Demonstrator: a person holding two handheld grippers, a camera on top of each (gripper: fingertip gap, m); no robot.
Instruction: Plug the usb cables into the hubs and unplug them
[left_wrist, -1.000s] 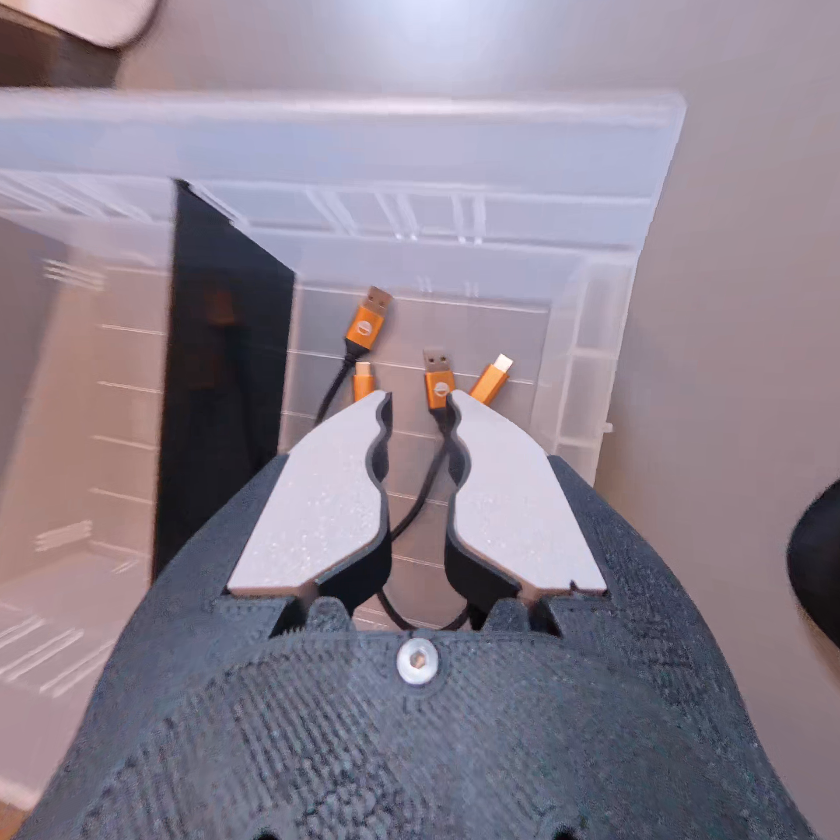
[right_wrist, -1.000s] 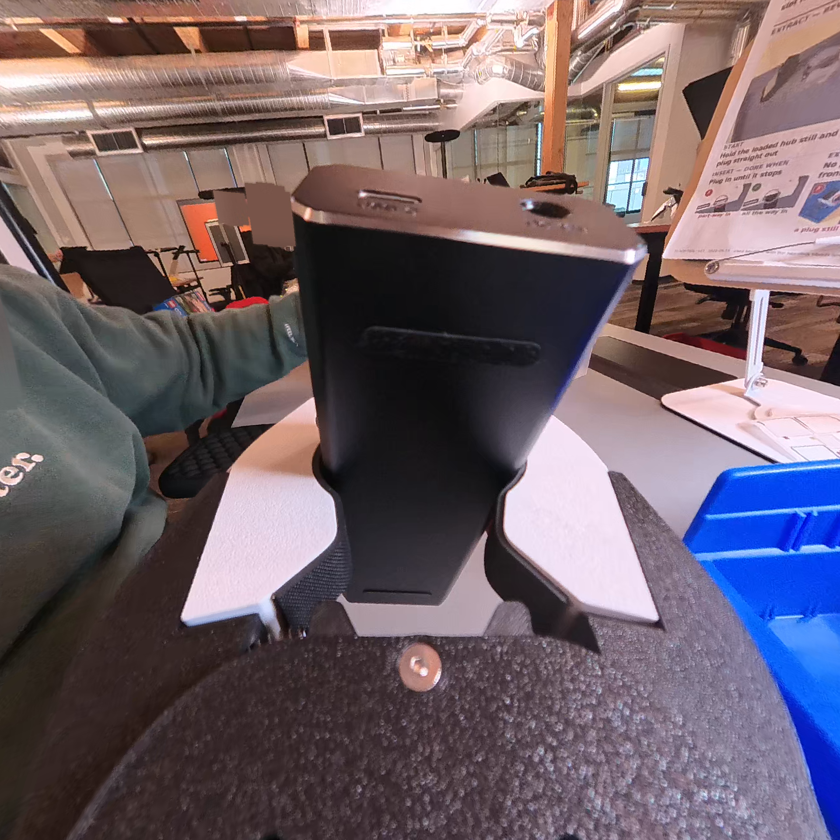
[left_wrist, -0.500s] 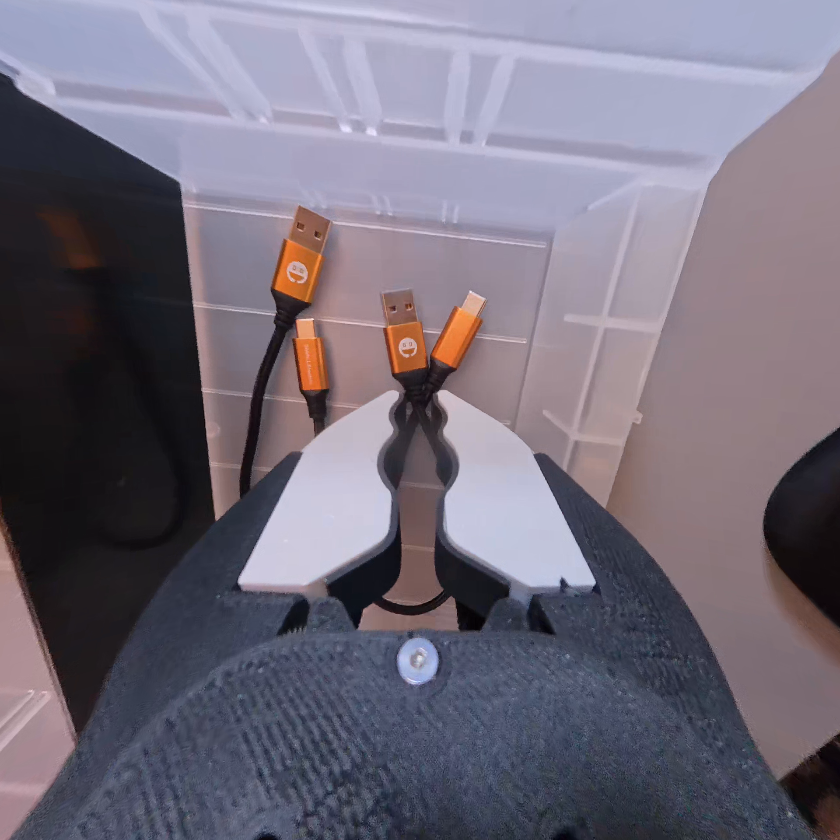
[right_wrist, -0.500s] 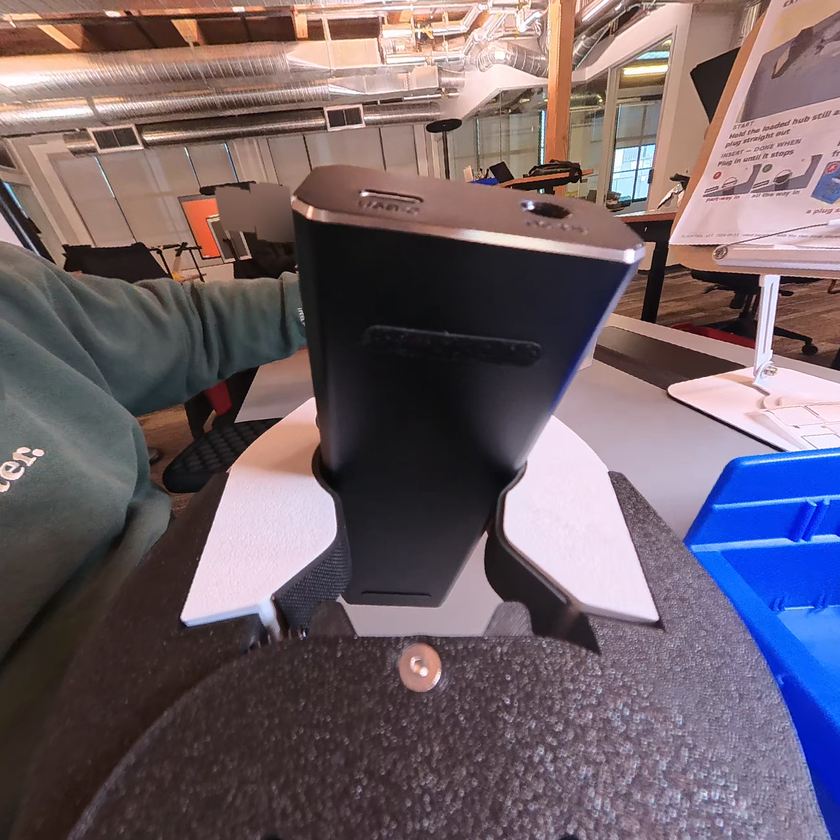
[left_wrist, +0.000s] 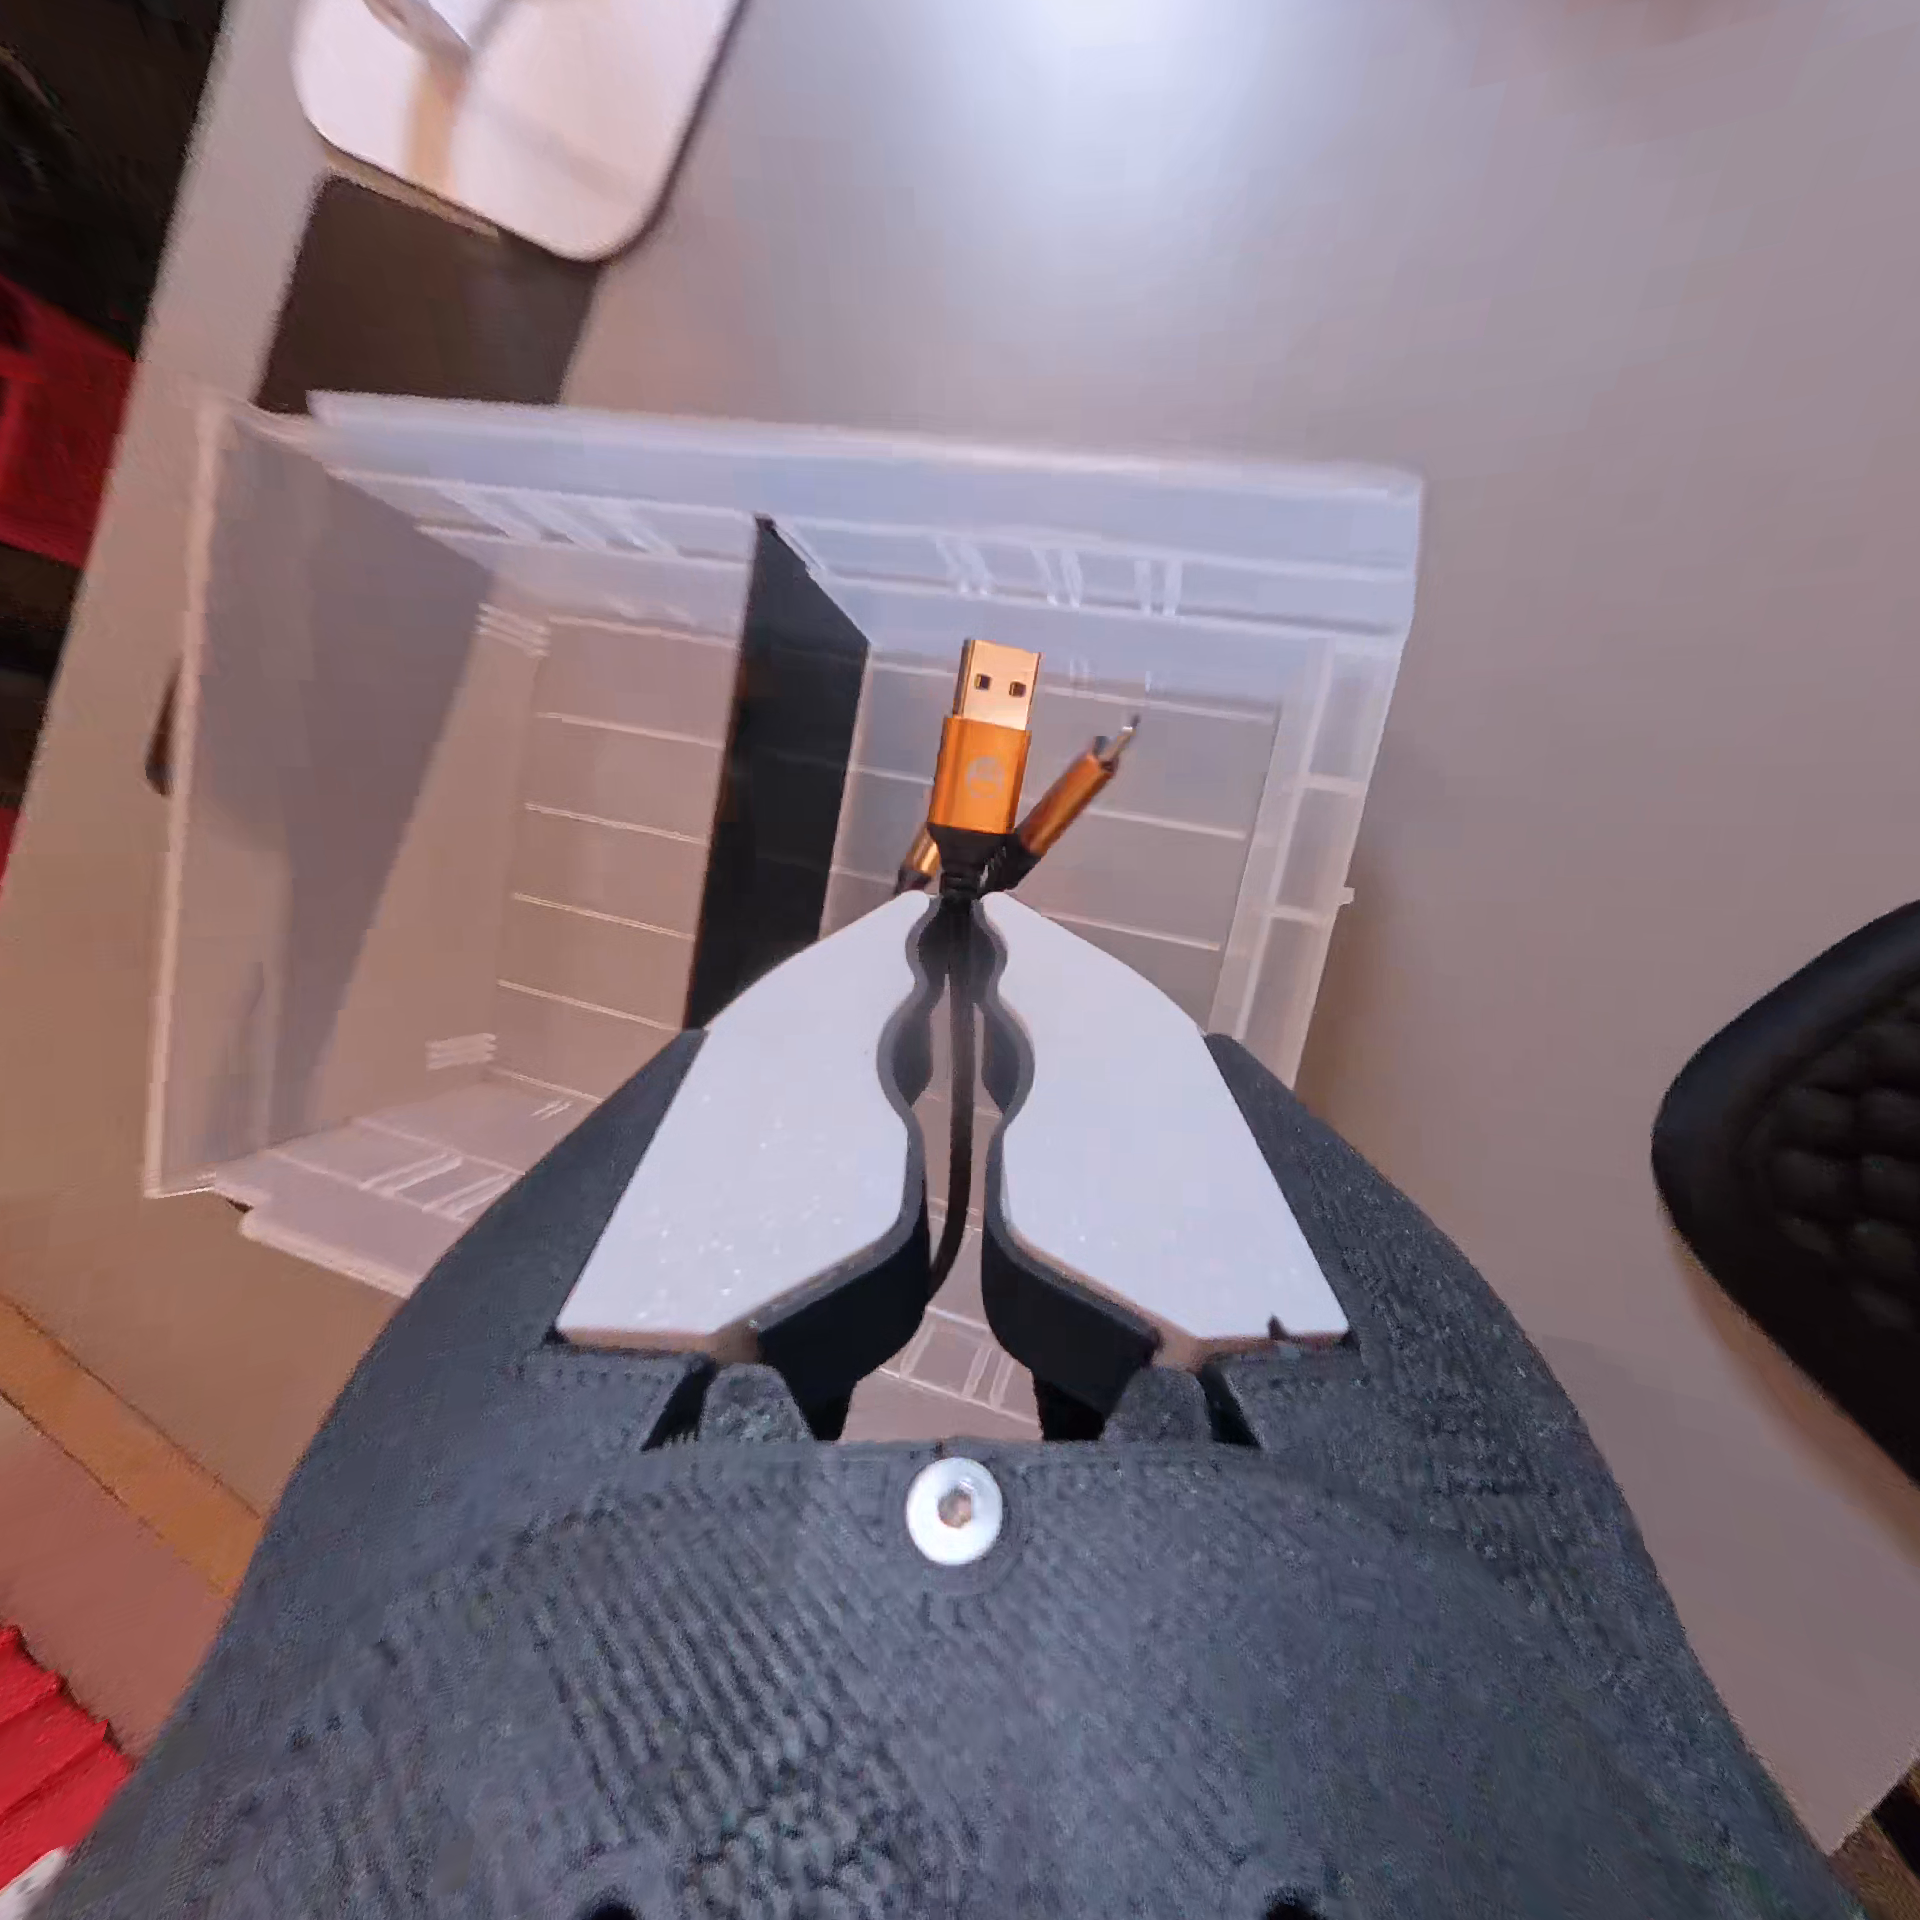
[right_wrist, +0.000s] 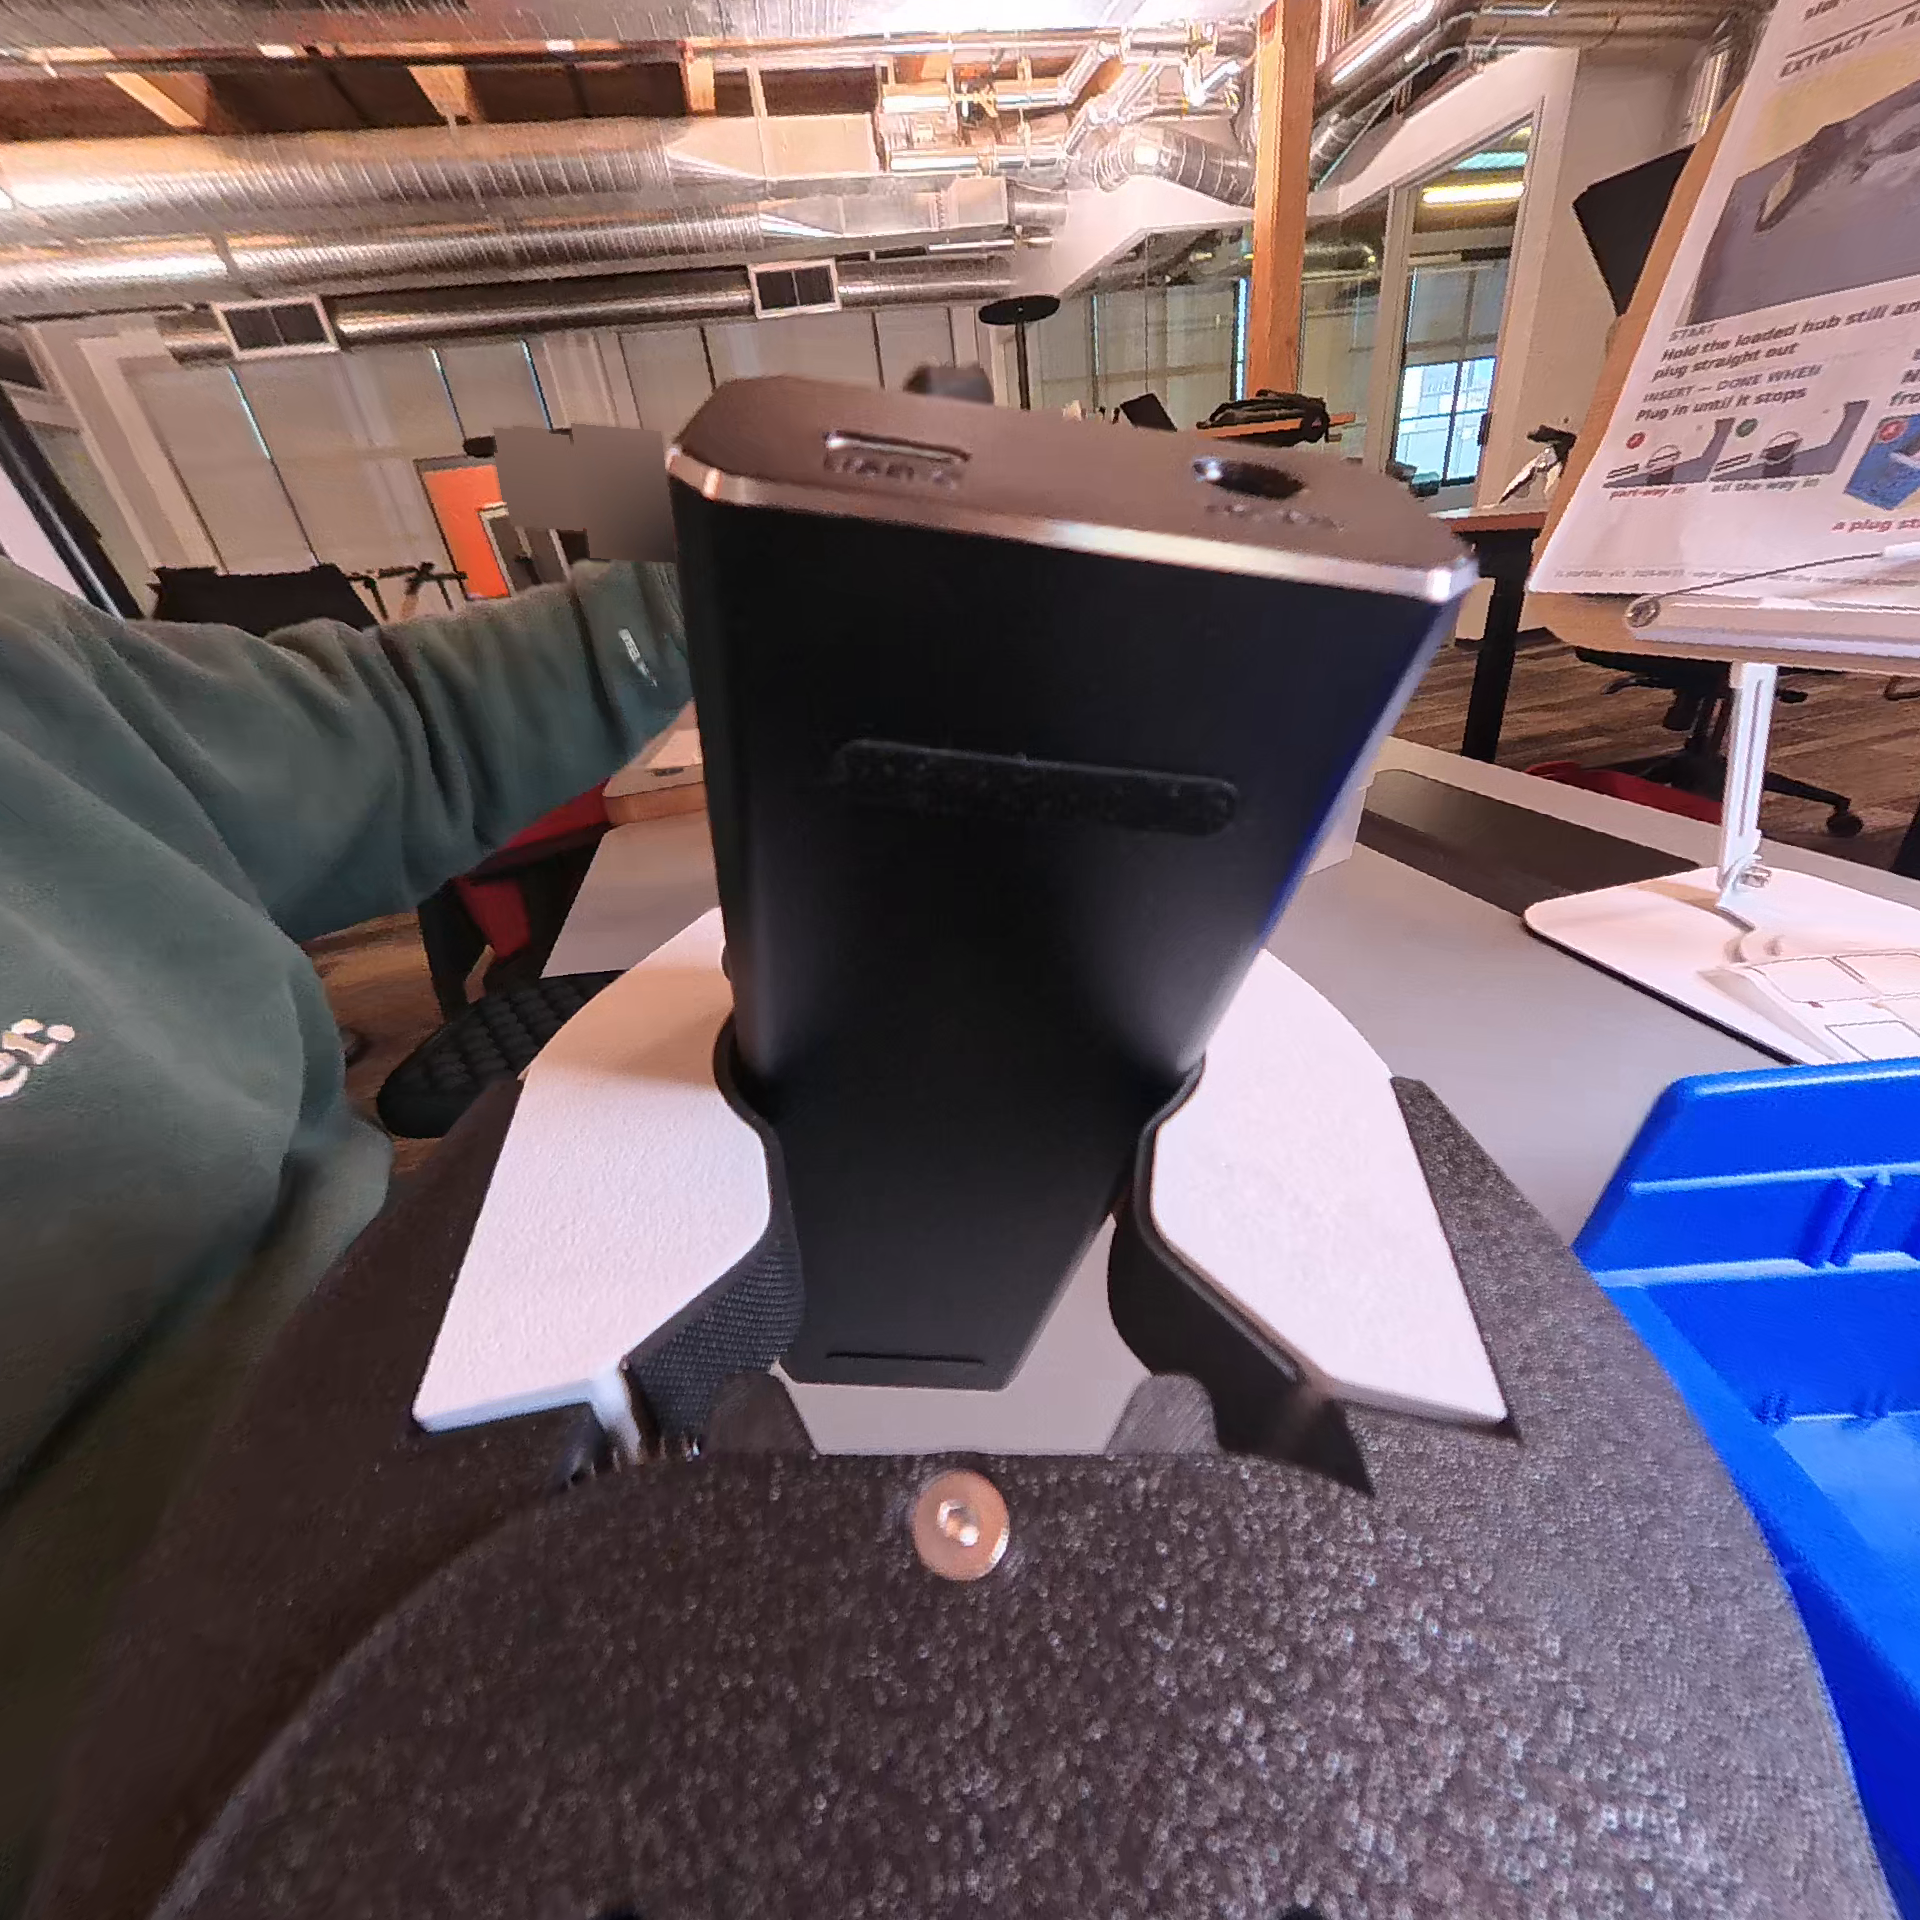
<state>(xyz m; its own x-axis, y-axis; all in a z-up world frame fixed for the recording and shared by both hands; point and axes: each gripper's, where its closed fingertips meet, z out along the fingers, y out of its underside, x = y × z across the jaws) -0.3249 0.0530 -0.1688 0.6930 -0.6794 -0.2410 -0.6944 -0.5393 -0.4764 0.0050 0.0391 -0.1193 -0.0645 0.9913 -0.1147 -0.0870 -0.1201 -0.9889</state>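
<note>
Orange usb plug (left_wrist: 982, 748) points straight ahead past the left gripper (left_wrist: 961, 914), jaws clamped on its black cable above the clear bin (left_wrist: 1340, 582). Right gripper (right_wrist: 961, 1039) clamps the black hub (right_wrist: 1039, 831) upright, ports facing away.

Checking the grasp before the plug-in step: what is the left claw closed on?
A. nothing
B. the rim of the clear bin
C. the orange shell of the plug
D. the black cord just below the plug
D: the left claw pinches the black cord, and the orange plug sticks out past its tips, in front of the clear bin.
</note>
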